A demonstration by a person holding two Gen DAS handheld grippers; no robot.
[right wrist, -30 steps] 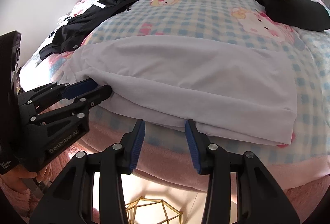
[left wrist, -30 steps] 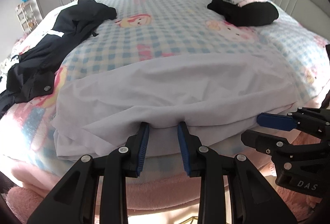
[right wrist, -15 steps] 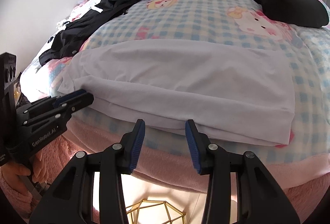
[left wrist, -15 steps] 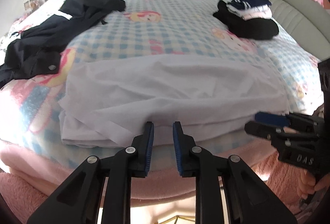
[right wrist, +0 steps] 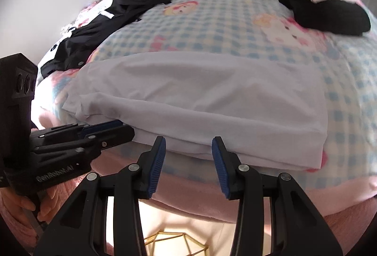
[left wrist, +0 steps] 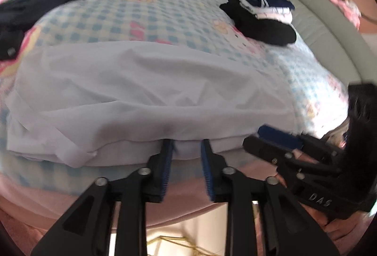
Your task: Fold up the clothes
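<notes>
White garment (left wrist: 150, 91) edge between parted left gripper (left wrist: 186, 150) jaws; right gripper (right wrist: 188, 147) jaws wide

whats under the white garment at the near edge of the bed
The white garment lies folded in layers on the checked cartoon bedspread, which shows around it, with a pink blanket below the near edge. Whatever is between its layers is covered.

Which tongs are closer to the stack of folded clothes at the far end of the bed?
Right. The right tongs sit on the side of the stack of folded clothes; the left tongs sit farther along the white garment's near edge.
</notes>
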